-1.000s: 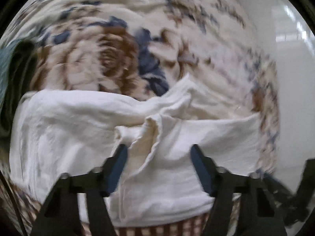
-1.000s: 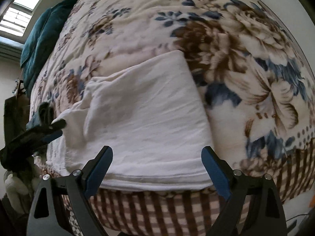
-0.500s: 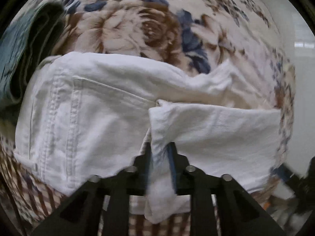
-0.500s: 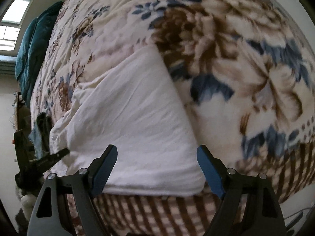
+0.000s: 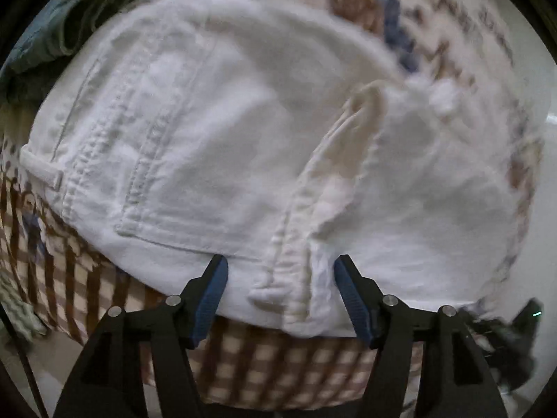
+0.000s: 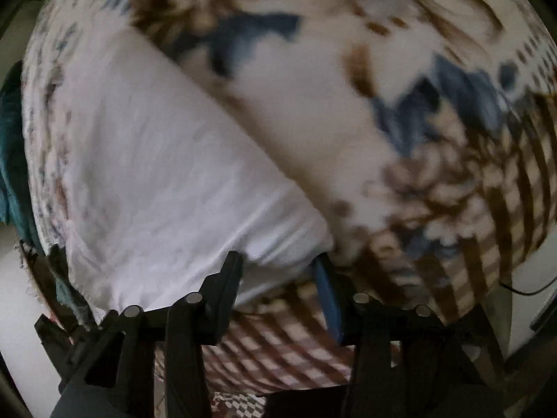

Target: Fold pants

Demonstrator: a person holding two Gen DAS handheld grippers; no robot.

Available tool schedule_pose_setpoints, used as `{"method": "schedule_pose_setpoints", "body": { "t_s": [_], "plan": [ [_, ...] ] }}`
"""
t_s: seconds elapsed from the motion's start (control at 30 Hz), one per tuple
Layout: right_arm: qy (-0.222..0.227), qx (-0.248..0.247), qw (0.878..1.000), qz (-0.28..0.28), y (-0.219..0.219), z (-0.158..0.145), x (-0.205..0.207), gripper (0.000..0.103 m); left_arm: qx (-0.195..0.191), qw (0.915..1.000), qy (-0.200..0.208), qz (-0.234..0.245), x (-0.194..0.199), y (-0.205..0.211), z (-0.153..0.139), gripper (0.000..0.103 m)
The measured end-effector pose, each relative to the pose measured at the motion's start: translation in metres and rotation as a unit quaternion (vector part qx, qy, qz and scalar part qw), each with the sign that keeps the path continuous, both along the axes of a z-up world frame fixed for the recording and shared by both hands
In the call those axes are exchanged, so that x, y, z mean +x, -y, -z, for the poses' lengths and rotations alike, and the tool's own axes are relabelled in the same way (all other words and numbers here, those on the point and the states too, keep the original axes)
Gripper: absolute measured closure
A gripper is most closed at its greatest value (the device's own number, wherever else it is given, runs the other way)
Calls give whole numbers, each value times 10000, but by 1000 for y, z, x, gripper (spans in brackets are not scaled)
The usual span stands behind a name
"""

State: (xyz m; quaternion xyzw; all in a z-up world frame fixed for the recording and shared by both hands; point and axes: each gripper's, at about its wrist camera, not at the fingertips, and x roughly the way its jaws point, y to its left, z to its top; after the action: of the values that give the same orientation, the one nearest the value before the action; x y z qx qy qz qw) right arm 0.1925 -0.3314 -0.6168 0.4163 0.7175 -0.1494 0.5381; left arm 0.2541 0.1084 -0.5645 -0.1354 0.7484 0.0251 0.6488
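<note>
White pants lie folded on a floral bedspread, near the bed's front edge. In the left wrist view the back pocket and a raised hem fold show. My left gripper is open, its fingers on either side of the hem fold at the pants' near edge. In the right wrist view the folded leg end fills the left half. My right gripper is open, its blue-padded fingers around the near right corner of the fabric. Both views are blurred.
The floral bedspread has a brown checked border hanging over the bed's front edge. A teal blanket lies at the far left. The other gripper shows at the lower right of the left wrist view.
My left gripper was shut on the hem fold half a second ago and has opened. It moved closer over the pants. My right gripper moved in to the pants' near right corner, jaws narrower.
</note>
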Motion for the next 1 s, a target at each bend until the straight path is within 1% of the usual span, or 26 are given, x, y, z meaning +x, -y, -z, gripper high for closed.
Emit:
{"method": "schedule_pose_setpoints", "body": {
  "t_s": [0.03, 0.1, 0.13, 0.17, 0.23, 0.3, 0.33, 0.4, 0.43, 0.47, 0.53, 0.63, 0.7, 0.73, 0.77, 0.8, 0.83, 0.87, 0.9, 0.93, 1.0],
  "plan": [
    [-152, 14, 9999, -6, 0, 4, -6, 58, 14, 10000, -24, 17, -2, -1, 1, 41],
    [-179, 132, 9998, 20, -1, 2, -10, 57, -84, 9999, 35, -85, -3, -4, -5, 41],
    [-80, 190, 9998, 31, -1, -4, -9, 57, -132, 9998, 63, -163, -4, -7, -10, 41],
    [60, 270, 9995, 123, 0, -9, -9, 54, -240, 9993, 83, -264, -6, -11, -16, 41],
    [343, 569, 9969, 418, 3, -18, -9, 54, -501, 9976, 147, -456, -7, -13, -25, 41],
    [488, 783, 9932, 716, 4, -19, -9, 54, -697, 9958, 172, -571, -9, -12, -30, 41],
    [456, 845, 9924, 770, 3, -14, -8, 54, -736, 9956, 144, -557, -10, -8, -28, 41],
    [335, 949, 9909, 899, -1, -1, -5, 55, -601, 9969, 50, -510, -11, 0, -20, 39],
    [198, 909, 9912, 941, -3, 7, -5, 75, -478, 9976, 78, -503, -9, 2, -16, 39],
    [2, 769, 9926, 938, -5, 13, -7, 88, -357, 9982, 79, -467, -8, 5, -11, 39],
    [-123, 726, 9920, 1023, -12, 17, -15, 89, -122, 9993, -1, -350, -7, 7, -1, 39],
    [-172, 518, 9960, 706, -18, 15, -15, 89, 129, 9999, -17, -41, -9, 13, 8, 37],
    [-253, 462, 9975, 475, -22, 19, -10, 89, 211, 9997, -11, 115, -10, 15, 10, 37],
    [-289, 459, 9980, 323, -24, 22, -5, 86, 235, 9996, -23, 150, -11, 19, 10, 37],
    [-338, 396, 9986, 99, -27, 24, 1, 76, 261, 9995, -57, 177, -9, 23, 9, 37],
    [-413, 317, 9986, -112, -30, 23, 7, 69, 319, 9992, -98, 213, -8, 27, 3, 37],
    [-472, 246, 9975, -465, -34, 18, 15, 58, 354, 9991, -83, 230, -8, 28, -6, 37],
    [-464, 197, 9962, -704, -37, 11, 21, 51, 388, 9989, -20, 256, -7, 30, -18, 37],
    [-416, 138, 9950, -896, -41, 0, 27, 49, 416, 9987, 72, 283, -7, 35, -29, 37],
    [-243, 131, 9941, -1050, -45, -14, 35, 47, 376, 9985, 264, 308, -6, 37, -43, 37],
    [172, 172, 9921, -1231, -52, -39, 50, 46, 141, 9969, 683, 359, 3, 49, -65, 37]
  ]
}}
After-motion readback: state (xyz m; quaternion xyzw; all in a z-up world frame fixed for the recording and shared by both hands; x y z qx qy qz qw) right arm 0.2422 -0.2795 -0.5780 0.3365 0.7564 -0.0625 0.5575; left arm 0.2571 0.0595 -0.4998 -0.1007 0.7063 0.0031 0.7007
